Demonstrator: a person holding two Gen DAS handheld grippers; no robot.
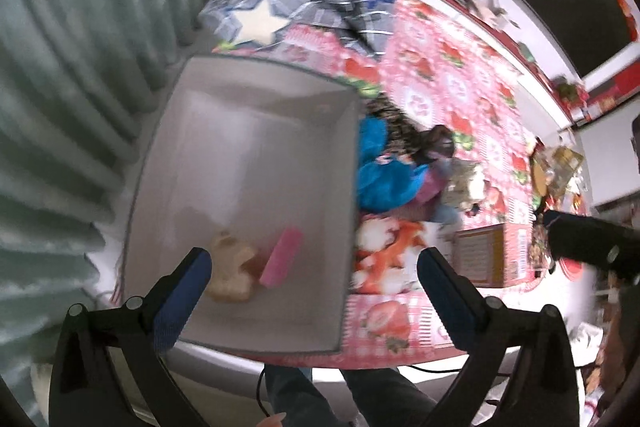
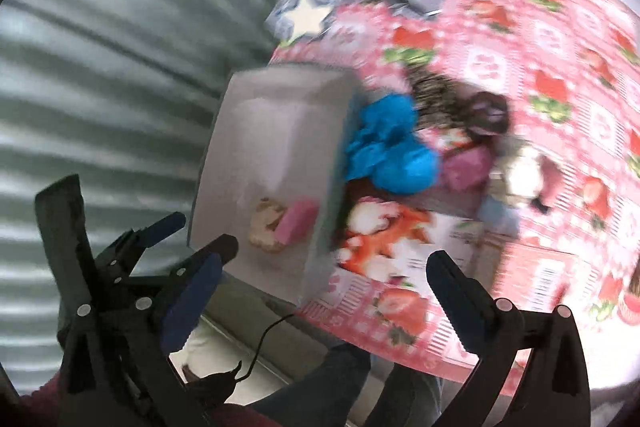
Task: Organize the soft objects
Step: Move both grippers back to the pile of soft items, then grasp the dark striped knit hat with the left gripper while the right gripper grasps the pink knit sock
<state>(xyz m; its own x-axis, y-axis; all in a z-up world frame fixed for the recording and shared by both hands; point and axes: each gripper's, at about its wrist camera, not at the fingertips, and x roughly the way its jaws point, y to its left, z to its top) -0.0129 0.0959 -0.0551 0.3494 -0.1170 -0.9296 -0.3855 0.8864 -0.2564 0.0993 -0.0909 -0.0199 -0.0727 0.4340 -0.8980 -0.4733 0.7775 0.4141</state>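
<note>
Now both of my claws are spread wide and hold nothing. My left claw hangs above the near end of the grey box, and my right claw hangs over the near edge of the bench, which has a pink cloth with strawberries.

Inside the box, two things already lie in the near corner, touching each other: a beige soft toy and a pink block that looks like a sponge. I judge that the sorting is only begun.

The other soft things wait in a heap just beside the right wall of the box. I see a bright blue bundle, an orange and white plush piece nearer to me, a small pink piece and a dark brown one behind. The pictures are blurred, so I cannot say exactly what each one is.

I think these things are light and will squash easily. They will not break, but a loose fold can slip out. For the blue bundle I would pinch the thick middle, not a hanging edge, and close firmly so the cloth bunches between the pads. The orange plush lies flat, so its raised edge seems the best place.
</note>
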